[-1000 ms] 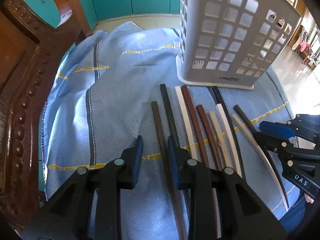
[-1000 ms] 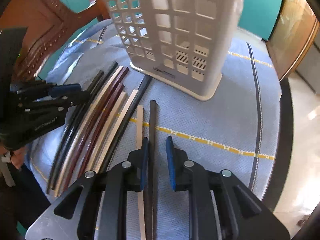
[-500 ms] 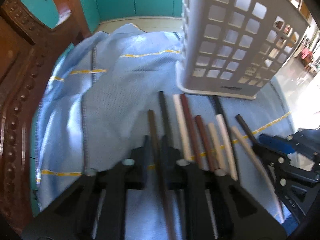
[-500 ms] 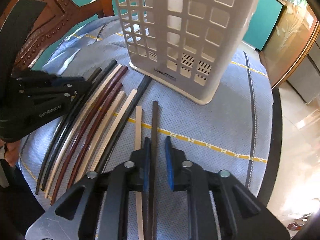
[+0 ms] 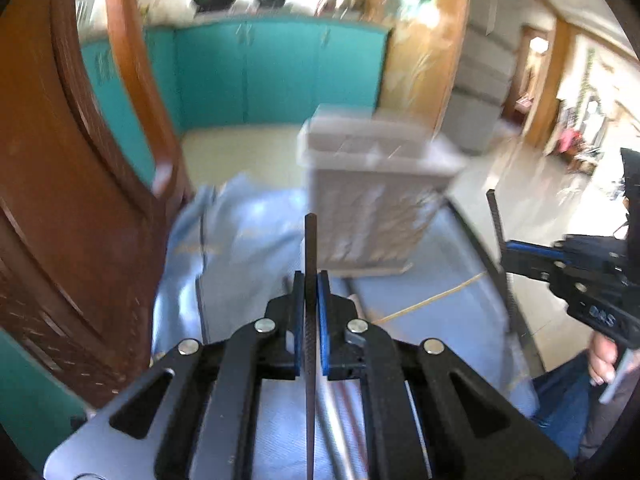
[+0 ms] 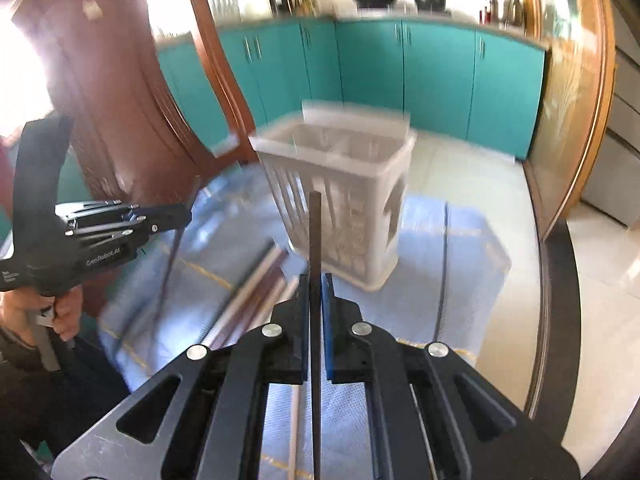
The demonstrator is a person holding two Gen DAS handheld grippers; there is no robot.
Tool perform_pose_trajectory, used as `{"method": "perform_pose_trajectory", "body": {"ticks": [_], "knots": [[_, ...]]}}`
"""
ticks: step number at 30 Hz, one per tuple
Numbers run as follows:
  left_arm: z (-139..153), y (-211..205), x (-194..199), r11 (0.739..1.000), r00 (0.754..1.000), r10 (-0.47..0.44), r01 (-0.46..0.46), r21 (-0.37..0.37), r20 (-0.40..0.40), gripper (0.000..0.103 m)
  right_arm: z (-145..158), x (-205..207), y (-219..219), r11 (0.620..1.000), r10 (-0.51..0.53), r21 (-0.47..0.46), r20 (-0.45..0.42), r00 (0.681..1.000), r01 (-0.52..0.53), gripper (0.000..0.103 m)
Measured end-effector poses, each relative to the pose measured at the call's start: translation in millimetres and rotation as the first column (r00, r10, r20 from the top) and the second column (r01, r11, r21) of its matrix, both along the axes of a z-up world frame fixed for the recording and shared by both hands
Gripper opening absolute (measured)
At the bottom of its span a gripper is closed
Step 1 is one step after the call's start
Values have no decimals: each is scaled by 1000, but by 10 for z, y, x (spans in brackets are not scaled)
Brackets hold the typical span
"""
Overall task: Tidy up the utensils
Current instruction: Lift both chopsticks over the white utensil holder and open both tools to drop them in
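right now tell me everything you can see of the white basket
The basket is a tall white plastic box with lattice walls and a flared rim. It stands upright on the blue cloth, open at the top, and a divider seems to split the inside. It is motion-blurred. Nothing visibly touches it besides the cloth; both held chopsticks stay short of it.

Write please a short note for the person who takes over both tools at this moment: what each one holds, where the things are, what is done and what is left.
Left tool: shut on a dark chopstick, lifted off the cloth.
Right tool: shut on another dark chopstick, also lifted.
White basket: upright on the blue cloth, ahead of both tools. No chopstick can be seen in it, though the image is blurred.
Remaining chopsticks: flat on the cloth, left of the basket.
Done: two sticks picked up.
Left: drop both in the basket, then collect the rest.
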State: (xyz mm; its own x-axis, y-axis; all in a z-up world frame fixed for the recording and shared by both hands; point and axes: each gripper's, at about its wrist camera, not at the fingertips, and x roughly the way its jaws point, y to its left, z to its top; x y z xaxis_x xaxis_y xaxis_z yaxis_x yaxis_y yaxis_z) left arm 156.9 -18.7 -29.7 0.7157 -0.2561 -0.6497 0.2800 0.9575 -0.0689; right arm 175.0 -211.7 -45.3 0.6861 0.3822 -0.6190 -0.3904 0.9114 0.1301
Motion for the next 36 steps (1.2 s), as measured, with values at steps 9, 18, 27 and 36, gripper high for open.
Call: {"method": "perform_pose_trajectory", "body": {"ticks": [9, 18, 27, 36], "knots": [[1228, -124, -381, 993, 956, -86, 104, -50, 280, 7, 1004, -100, -275, 985, -35, 174, 182, 983, 3, 7], [1805, 0, 100, 979, 918, 76, 6, -205, 388, 7, 1539, 380, -509, 918, -263, 368, 289, 921, 147, 7], [1451, -27, 693, 964, 920, 181, -95, -250, 346, 7, 1020, 591, -265, 948, -305, 179, 287, 908, 262, 7], [898, -259, 975, 984, 952, 146, -113, -134, 270, 7, 689, 463, -213, 961, -273, 112, 256, 927, 252, 7]]}}
